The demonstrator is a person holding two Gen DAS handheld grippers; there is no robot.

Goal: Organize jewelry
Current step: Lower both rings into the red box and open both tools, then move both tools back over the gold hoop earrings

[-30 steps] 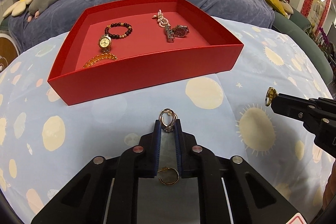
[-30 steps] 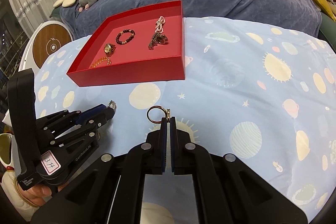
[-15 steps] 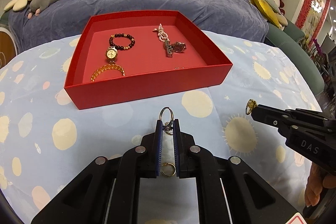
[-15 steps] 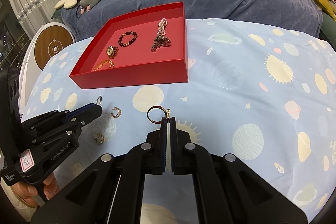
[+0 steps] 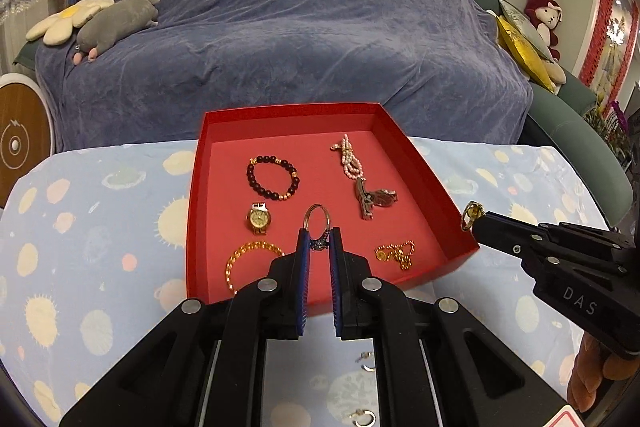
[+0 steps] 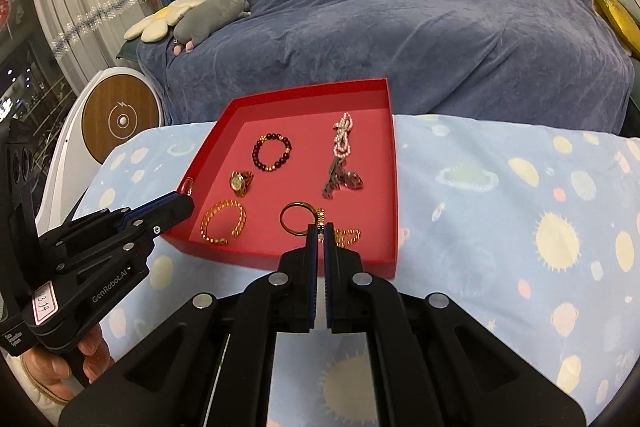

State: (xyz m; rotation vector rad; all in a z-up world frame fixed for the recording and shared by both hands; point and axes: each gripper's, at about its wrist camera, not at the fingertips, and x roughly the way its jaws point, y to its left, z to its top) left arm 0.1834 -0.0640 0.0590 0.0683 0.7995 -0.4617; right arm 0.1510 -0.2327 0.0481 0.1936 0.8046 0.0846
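Note:
A red tray stands on the table and holds a dark bead bracelet, a gold watch, an amber bracelet, a pink pearl strand, a second watch and a gold chain. My left gripper is shut on a silver ring and holds it over the tray's front half. My right gripper is shut on a gold ring and holds it over the tray's front right part.
Small gold earrings lie on the blue patterned tablecloth under my left gripper. A sofa under a purple-blue cover stands behind the table, with plush toys on its left end. A round white and wood device stands at the left.
Both grippers have moved forward from the bare tablecloth to above the tray, each still holding its ring. The tray now looks much closer.

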